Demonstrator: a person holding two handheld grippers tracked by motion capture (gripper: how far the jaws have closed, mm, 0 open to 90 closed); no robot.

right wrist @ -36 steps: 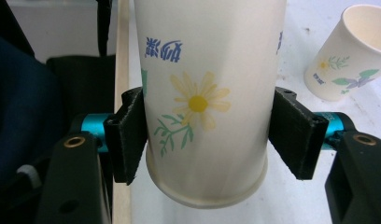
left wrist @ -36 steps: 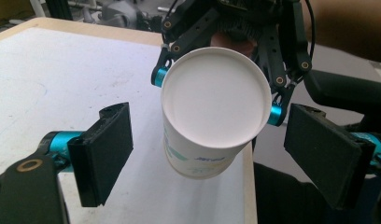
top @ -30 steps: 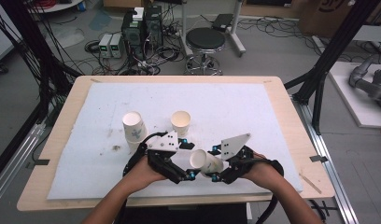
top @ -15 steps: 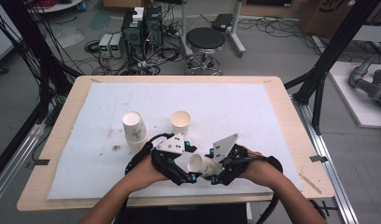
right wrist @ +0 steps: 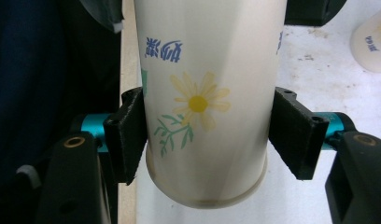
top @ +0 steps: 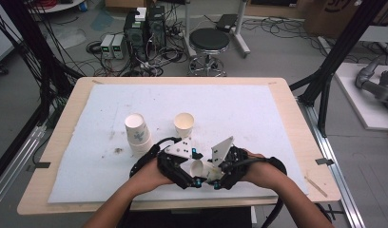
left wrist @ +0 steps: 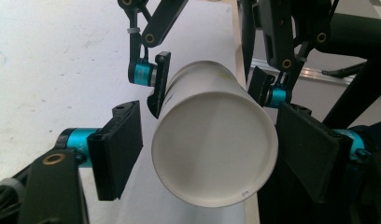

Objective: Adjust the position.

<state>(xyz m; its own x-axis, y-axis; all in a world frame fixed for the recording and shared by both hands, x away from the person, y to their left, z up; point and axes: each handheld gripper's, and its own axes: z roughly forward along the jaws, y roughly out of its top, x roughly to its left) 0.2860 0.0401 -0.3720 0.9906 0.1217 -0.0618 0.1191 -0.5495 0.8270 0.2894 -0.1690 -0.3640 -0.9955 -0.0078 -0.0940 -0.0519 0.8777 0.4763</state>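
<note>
Since a second ago I have drawn my two tools closer together at the near edge of the bench (top: pixel 277 102); the gap that showed between them has shrunk, and the paper cup (top: pixel 199 168) they share now sits tight between both tool heads. The two other cups have stayed where they were.

My right tool (right wrist: pixel 205 140) is clamped on the paper cup (right wrist: pixel 205 98): both black pads press flat against its wall near the closed base. The cup lies on its side in the air, mouth turned toward my left tool (left wrist: pixel 205 154). That tool's jaws stand apart, one on either side of the cup's rim (left wrist: pixel 214 140), with a sliver of space on each side, so they flank it without gripping.

The cup is thin, smooth white paper, a tapered cylinder with a rolled lip, matte inside. Its outer wall carries a printed yellow daisy with green stems and blue characters. My pads are flat, dull black blocks on teal metal pins, with black bars behind them.

The bench is pale wood covered by a white foam-like sheet with small dark specks. On it stand a stack of cups (top: pixel 137 133) with the same print and, just right of it, a single cup (top: pixel 183 124), mouth up.
</note>
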